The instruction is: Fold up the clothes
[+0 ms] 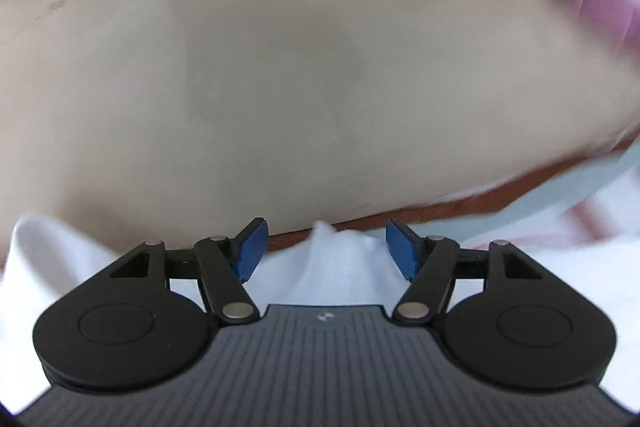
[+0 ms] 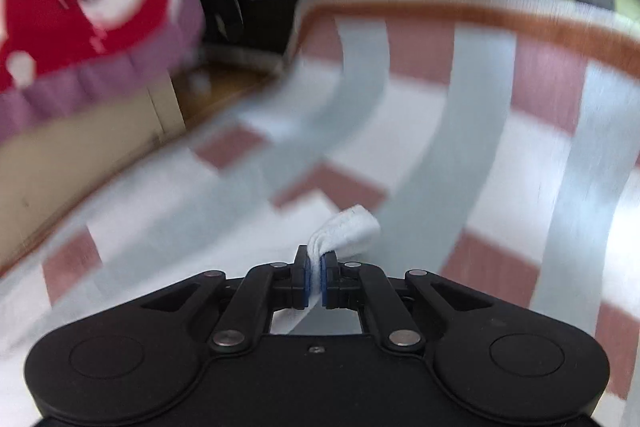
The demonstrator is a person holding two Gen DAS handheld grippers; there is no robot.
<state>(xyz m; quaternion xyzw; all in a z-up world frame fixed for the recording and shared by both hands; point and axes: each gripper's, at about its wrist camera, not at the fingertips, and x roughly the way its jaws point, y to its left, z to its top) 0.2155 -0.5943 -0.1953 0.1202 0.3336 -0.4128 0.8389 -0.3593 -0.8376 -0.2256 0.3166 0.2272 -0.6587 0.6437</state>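
The right gripper (image 2: pixel 316 277) pinches a bunched edge of the white cloth garment (image 2: pixel 346 231) above the checked red, grey and white tablecloth (image 2: pixel 480 131). The left gripper (image 1: pixel 323 251) gapes, unpressed, around another white fold just above that tablecloth. Probably mid-fold: next, the left needs to clamp its fold.

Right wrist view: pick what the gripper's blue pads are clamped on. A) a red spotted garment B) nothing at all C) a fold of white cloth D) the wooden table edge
C: the right gripper has its pads closed on a bunched fold of white cloth that sticks out above them.
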